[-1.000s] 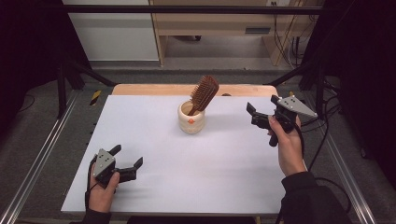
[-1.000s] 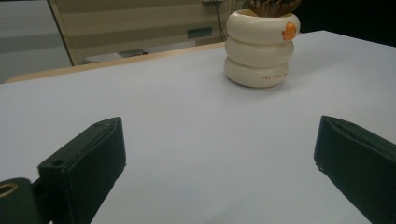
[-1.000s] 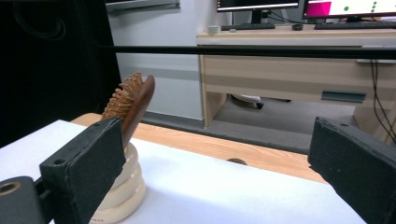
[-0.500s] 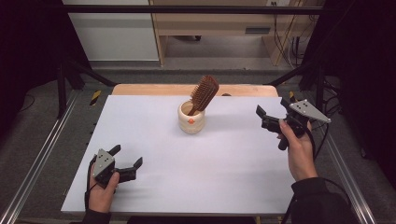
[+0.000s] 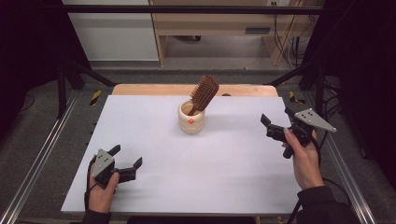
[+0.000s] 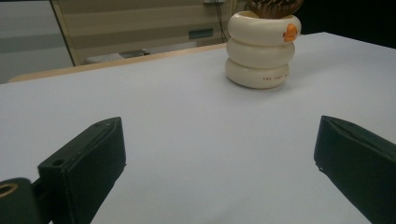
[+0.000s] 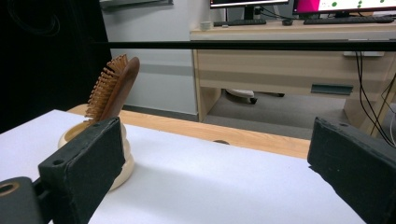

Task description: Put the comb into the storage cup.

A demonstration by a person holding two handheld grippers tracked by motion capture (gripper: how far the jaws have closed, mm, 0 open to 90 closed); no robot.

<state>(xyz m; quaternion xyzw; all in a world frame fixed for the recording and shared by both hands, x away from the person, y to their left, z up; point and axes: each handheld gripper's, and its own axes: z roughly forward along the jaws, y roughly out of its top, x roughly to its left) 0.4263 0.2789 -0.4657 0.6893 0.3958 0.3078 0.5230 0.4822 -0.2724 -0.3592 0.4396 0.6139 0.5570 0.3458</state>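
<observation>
At the near left, the left gripper (image 5: 125, 162) rests on the white tabletop (image 5: 233, 186), fingers apart and empty. Far centre, the wooden hairbrush (image 5: 204, 93) stands tilted in the cream cup (image 5: 192, 117). At the right, the right gripper (image 5: 275, 125) hovers, fingers apart. Judged: the brush looks placed; next, simply keep both grippers clear.

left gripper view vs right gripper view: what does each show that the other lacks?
Left gripper view: the cup's orange duck mark and red lettering, with its three stacked rings in full.

Right gripper view: the hairbrush's bristles and wooden back leaning out of the cup, plus a desk with monitors behind.

Both: the cream cup on the white table, seen between two open black jaws with nothing held.
</observation>
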